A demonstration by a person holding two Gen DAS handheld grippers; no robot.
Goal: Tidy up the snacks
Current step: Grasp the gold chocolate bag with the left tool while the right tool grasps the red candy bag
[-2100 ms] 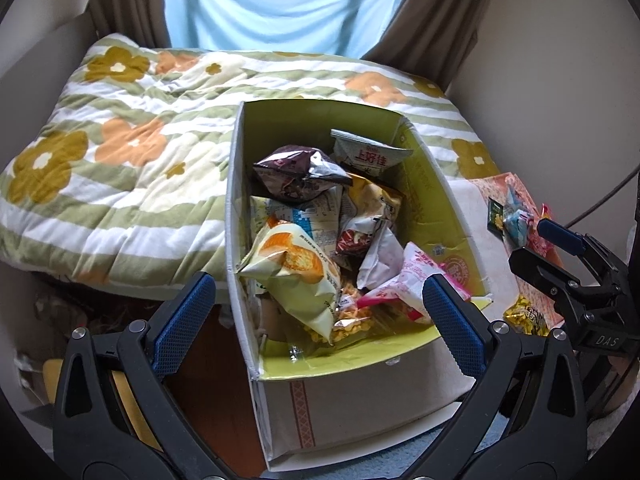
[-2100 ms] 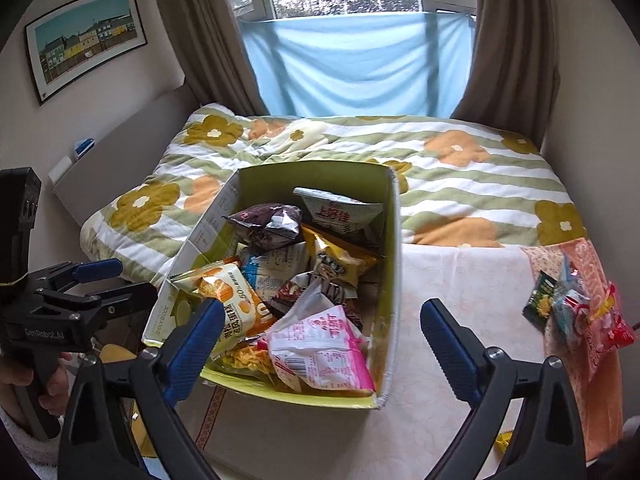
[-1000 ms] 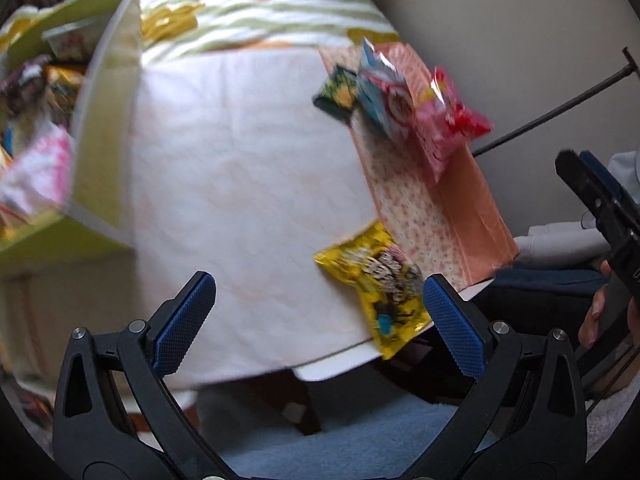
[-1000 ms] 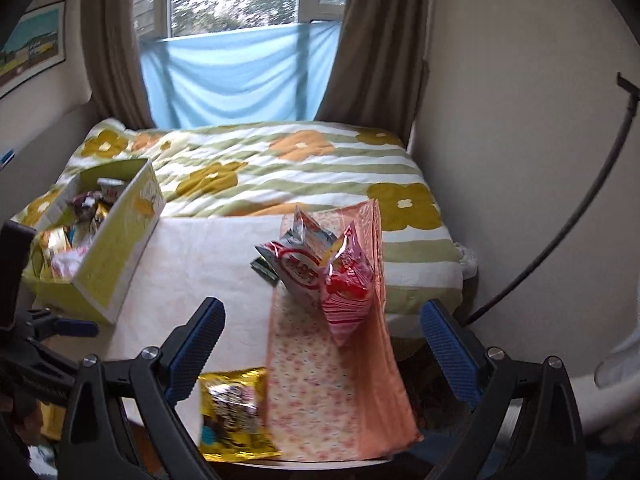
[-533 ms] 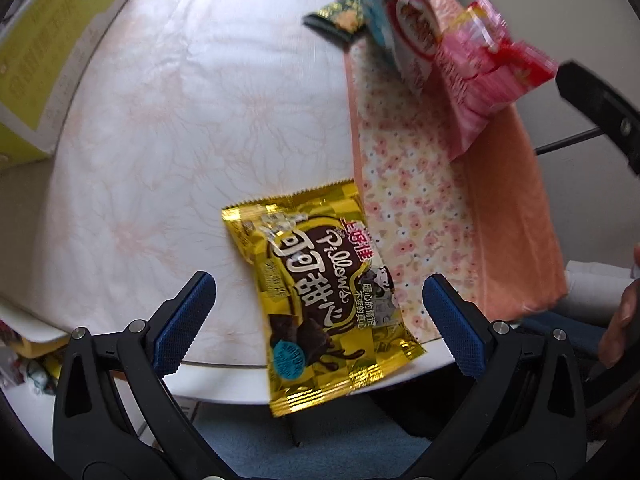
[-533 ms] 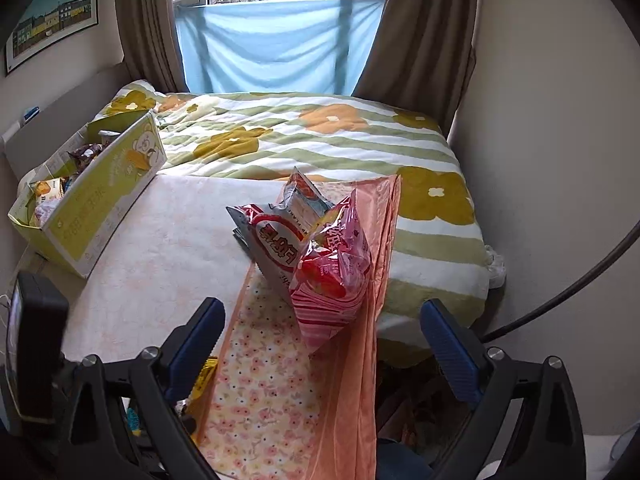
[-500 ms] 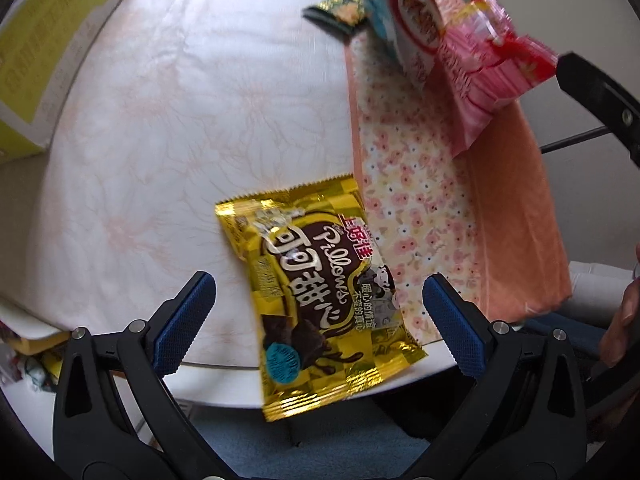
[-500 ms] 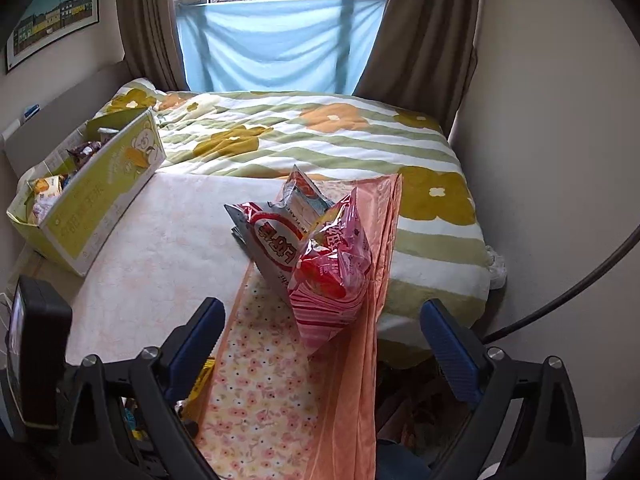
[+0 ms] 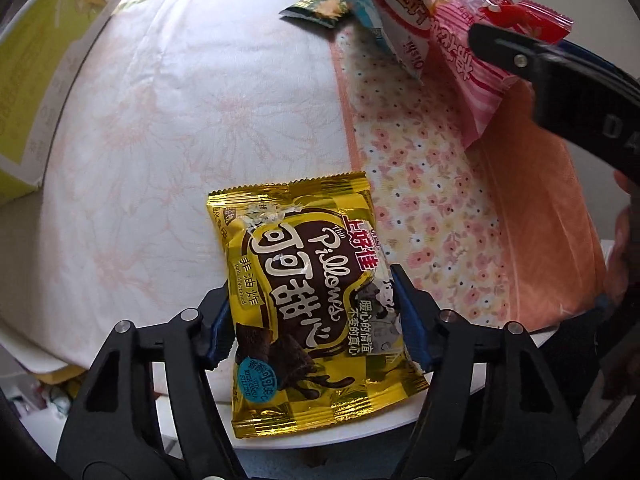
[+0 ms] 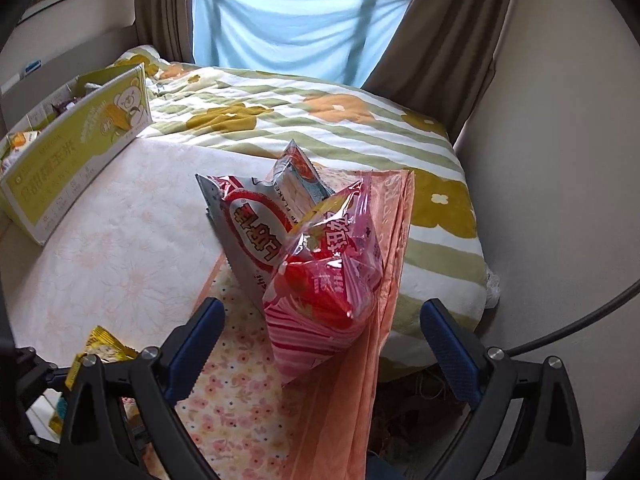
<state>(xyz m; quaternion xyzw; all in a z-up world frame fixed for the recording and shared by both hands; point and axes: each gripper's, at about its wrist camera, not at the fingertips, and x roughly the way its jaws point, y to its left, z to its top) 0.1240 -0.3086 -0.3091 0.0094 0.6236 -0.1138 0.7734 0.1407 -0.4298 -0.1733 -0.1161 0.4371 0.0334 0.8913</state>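
Fingers [image 9: 219,330] of your left gripper [image 9: 316,320] pinch the gold snack bag [image 9: 308,280] by its sides at the table's [image 9: 160,100] near edge, the right gripper [image 10: 320,344] spread; judge the bag light, crinkly, slippery, so grip its puffed middle

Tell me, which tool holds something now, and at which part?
The left tool grips the gold snack packet across its two side edges. The right tool is open, holding nothing.

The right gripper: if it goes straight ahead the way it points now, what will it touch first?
Most likely the pink striped snack bag, which stands on the floral cloth between the open jaws of the right gripper. The red and white bag lies just behind it; depth is uncertain.
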